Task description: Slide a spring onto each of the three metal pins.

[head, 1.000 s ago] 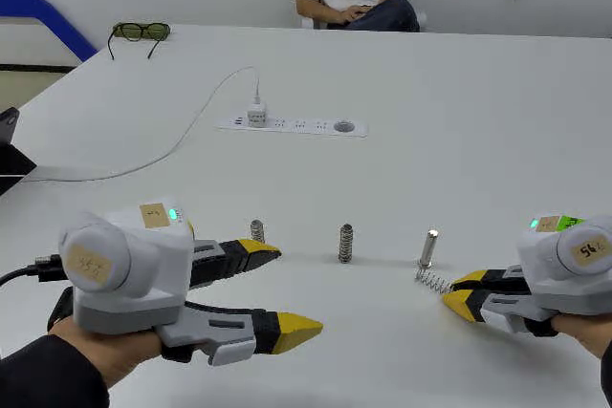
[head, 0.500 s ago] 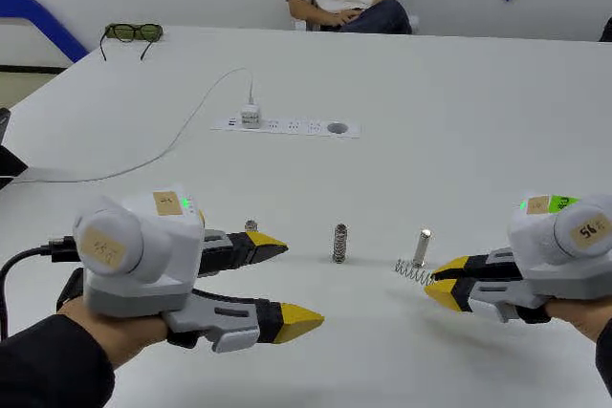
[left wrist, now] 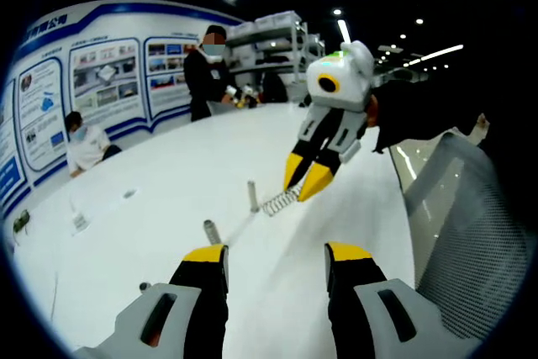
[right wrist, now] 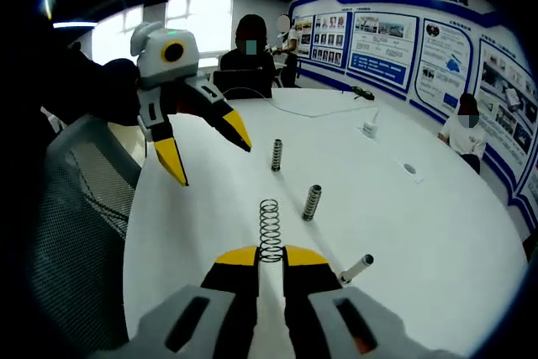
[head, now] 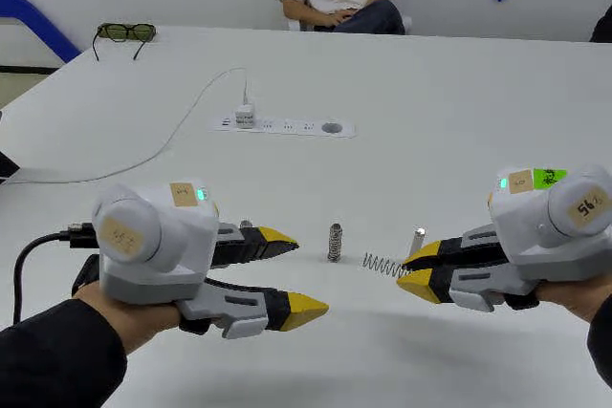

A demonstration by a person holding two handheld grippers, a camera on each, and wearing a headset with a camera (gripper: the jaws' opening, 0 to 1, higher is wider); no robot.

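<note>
Though its body hides most of the far-left sprung pin (head: pixel 247 225), L gripper (head: pixel 308 276) sits left of the middle sprung pin (head: pixel 335 242), jaws spread wide w/ nothing btwn them. Right of that pin a loose spring (head: pixel 382 266) points toward it, its far end pinched in R gripper (head: pixel 409 272), jaws closed on it. Bare pin (head: pixel 418 239) stands just behind; its base is cut off by the upper jaw tip.

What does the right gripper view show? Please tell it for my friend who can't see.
The right hand-held gripper pinches one end of a spring that sticks out ahead over a white table. Nearby are two spring-covered pins, one bare pin and the open left hand-held gripper.
</note>
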